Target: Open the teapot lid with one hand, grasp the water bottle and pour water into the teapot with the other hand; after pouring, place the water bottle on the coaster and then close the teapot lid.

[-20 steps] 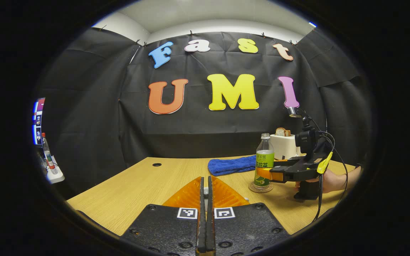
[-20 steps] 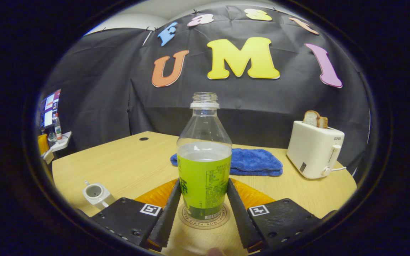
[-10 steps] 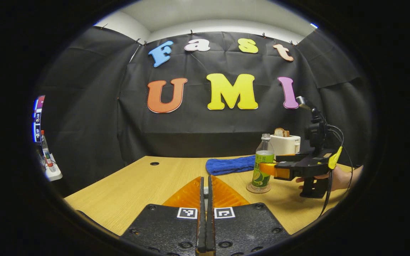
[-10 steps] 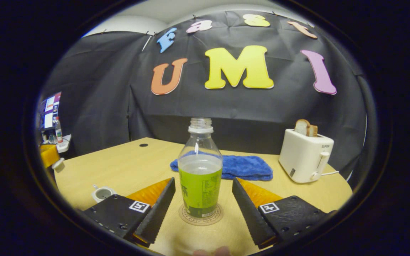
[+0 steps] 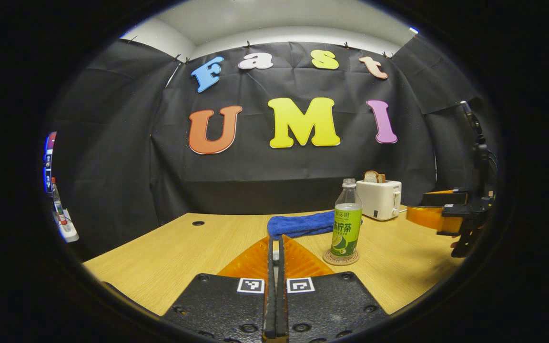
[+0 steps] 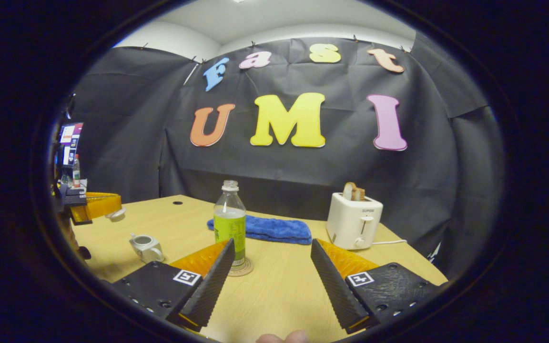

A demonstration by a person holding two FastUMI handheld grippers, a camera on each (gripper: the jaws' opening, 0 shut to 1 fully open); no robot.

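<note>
Since 1.0 s ago, right gripper (image 6: 272,250) has let go of the water bottle (image 6: 229,220) and backed away from it; bottle has stayed upright on the coaster (image 6: 241,269).

Right gripper view: fingers (image 6: 212,281) spread wide, nothing between them, bare table (image 6: 279,290) in the gap. Water bottle stands uncapped, beyond the left fingertip, its base on the coaster. Teapot (image 6: 146,247) sits on the table left of the bottle, top open, no lid on it. Blue towel (image 6: 267,229) lies behind the bottle; white toaster (image 6: 353,221) with bread in its slots stands to the right of the towel. Left gripper (image 6: 105,209) shows at the far left edge, raised above the table, with a small pale object at its tips; I cannot tell from here that it is the lid (image 6: 115,214).

Left gripper view: left gripper (image 5: 276,247) has its 2 fingers pressed almost together, a narrow slit only, a small pale object pinched in it; whether it is the lid I cannot tell. Water bottle (image 5: 347,224) upright on the coaster (image 5: 340,258), ahead and right of the fingertips. Blue towel (image 5: 300,225) behind, toaster (image 5: 379,199) farther right. Right gripper (image 5: 439,216) at the far right edge, well apart from the bottle, above the table (image 5: 184,247).
</note>
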